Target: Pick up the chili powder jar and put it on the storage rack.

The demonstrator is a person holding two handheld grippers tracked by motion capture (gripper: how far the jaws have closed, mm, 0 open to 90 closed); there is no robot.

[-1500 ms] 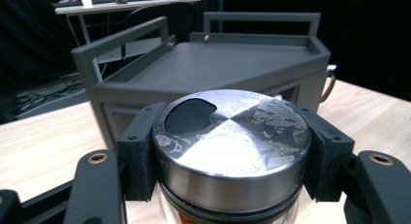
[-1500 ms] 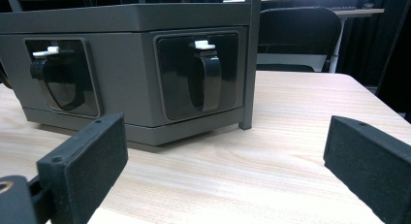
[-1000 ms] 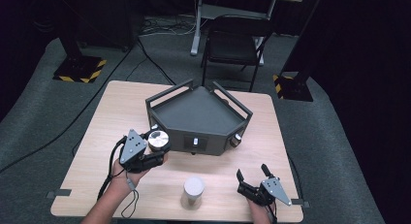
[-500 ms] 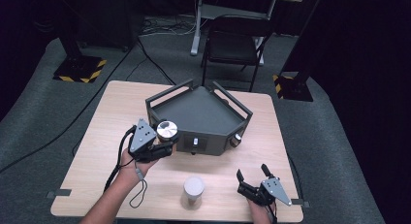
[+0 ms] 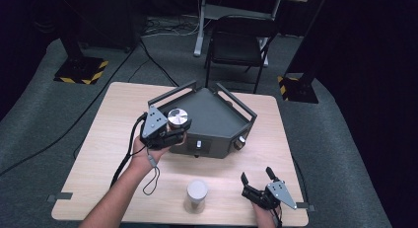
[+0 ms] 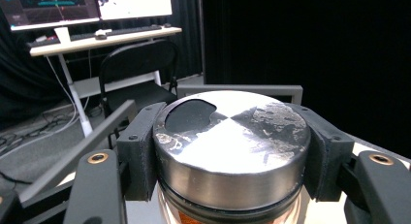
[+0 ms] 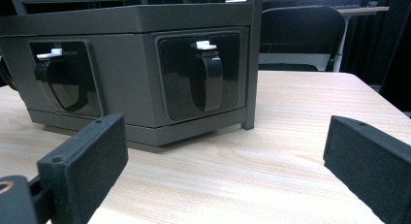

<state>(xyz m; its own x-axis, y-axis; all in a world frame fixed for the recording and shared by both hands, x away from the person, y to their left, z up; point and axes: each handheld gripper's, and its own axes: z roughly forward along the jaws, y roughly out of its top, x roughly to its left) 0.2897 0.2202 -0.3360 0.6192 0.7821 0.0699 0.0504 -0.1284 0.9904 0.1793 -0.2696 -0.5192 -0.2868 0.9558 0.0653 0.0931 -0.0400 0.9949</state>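
On a pale wooden table [image 5: 108, 139], seen from above, a dark grey angular box [image 5: 212, 119] with raised rails is set at the centre. At about nine o'clock from the box, the left tongs [image 5: 173, 134] are held in a person's hand [image 5: 148, 151] above the box's left edge. A jar with a silver metal lid [image 5: 177, 117] is gripped between the two black pads, lid upward. In the left gripper view the jar [image 6: 231, 151] is seen clamped on both sides at the lid, with glass and something orange below the rim; a black chair [image 6: 135, 73] and a white desk [image 6: 97, 37] are seen far behind.

At about five o'clock from the box, the right tongs [image 5: 256, 178] are held low at the table's near edge, spread open and gripping nothing. In the right gripper view their pads [image 7: 87, 161] are seen wide apart over bare wood, and two black latches [image 7: 211, 78] on the box's front are faced.

A second jar with a pale lid [image 5: 196, 196] is stood at six o'clock from the box, between the two hands, well apart from both tongs.
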